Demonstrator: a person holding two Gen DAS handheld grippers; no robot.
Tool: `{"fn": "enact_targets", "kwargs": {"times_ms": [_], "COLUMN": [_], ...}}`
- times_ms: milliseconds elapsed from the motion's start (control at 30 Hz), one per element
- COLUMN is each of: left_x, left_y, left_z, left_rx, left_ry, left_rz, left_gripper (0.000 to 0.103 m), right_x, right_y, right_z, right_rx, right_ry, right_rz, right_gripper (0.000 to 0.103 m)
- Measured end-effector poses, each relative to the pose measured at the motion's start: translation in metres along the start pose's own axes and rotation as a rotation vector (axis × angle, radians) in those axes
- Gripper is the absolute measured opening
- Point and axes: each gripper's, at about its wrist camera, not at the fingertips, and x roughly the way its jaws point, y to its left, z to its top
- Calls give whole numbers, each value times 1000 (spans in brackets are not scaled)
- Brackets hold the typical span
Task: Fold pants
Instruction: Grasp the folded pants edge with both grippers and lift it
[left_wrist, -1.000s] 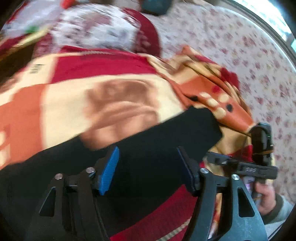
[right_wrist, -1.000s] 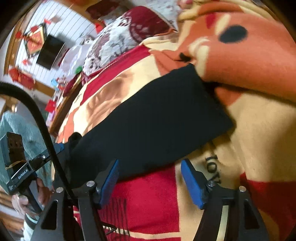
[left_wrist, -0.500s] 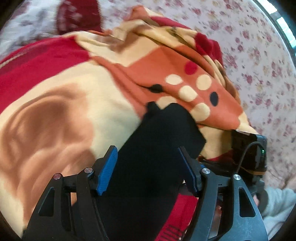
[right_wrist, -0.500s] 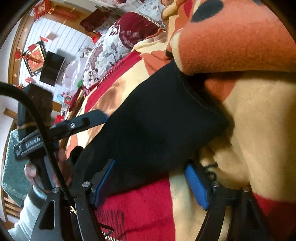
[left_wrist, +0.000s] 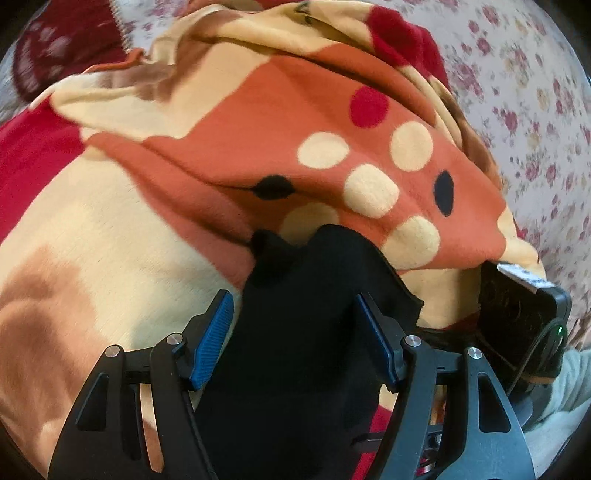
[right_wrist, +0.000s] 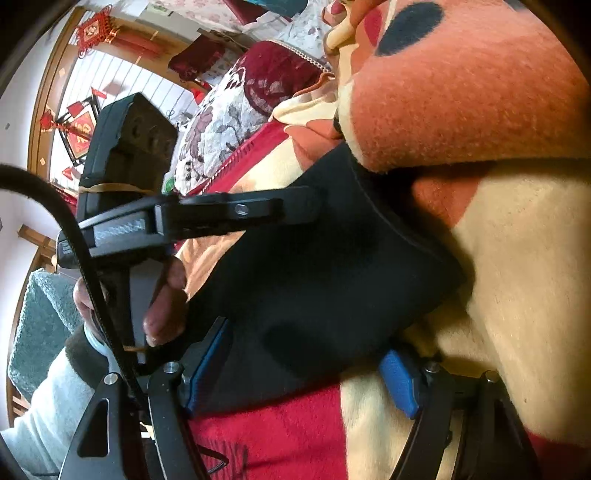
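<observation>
So we've got the black pants (left_wrist: 306, 332) lying on the blanket (left_wrist: 110, 229), with their far end tucked right up against a bunched orange fold with cream dots (left_wrist: 332, 147). How far the pants run under that fold we can't tell, and their near part drops out of the bottom of both views.

Our left gripper (left_wrist: 291, 328) has its blue pads spread wide either side of the fabric, which sits between them; nothing looks pinched. Our right gripper (right_wrist: 303, 373) is spread apart too, with the pants' near edge lying between the pads. The right pad is half sunk in the blanket, so we can't say if it touches the cloth.

From the right wrist, the left gripper's body (right_wrist: 184, 218) hangs over the pants, held in a hand (right_wrist: 162, 302) with a pale sleeve (right_wrist: 48, 406). There's some lettering on its side, too blurry to read. Same for the red hangings (right_wrist: 79, 134) on the back wall, and the dark print low on the blanket.
</observation>
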Motion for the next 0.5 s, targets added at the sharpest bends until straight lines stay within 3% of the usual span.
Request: {"fn": "enact_targets", "kwargs": {"times_ms": [33,67,100,133,200,367,500], "left_x": [1,3,5,7,10,-4,-32], "left_y": [-2,-4,-6,-8,-8,-9,-15], "left_z": [0,1,1,1,-1,-5,-11], "left_rx": [13,27,44,56,62,45,45], "left_ry": [-1,-7,-13,-12,-13,-63,-129], "left_rz": [1,14,42,60,49,38,23], "left_gripper": [66,52,46,38,29,16,16], "right_x": [0,0,2,2,2,0,-13], "right_y": [0,0,0,-1,-6,-3,20], "right_z": [0,1,1,0,2,5,8], "right_rx": [-3,-12,-20,-25,0,4,-104], "right_ry": [-2,-6,0,2,3,2,-29], "right_rz": [1,-12,-38,-53,-20,27,15], "right_gripper": [73,65,52,45,24,12,12]}}
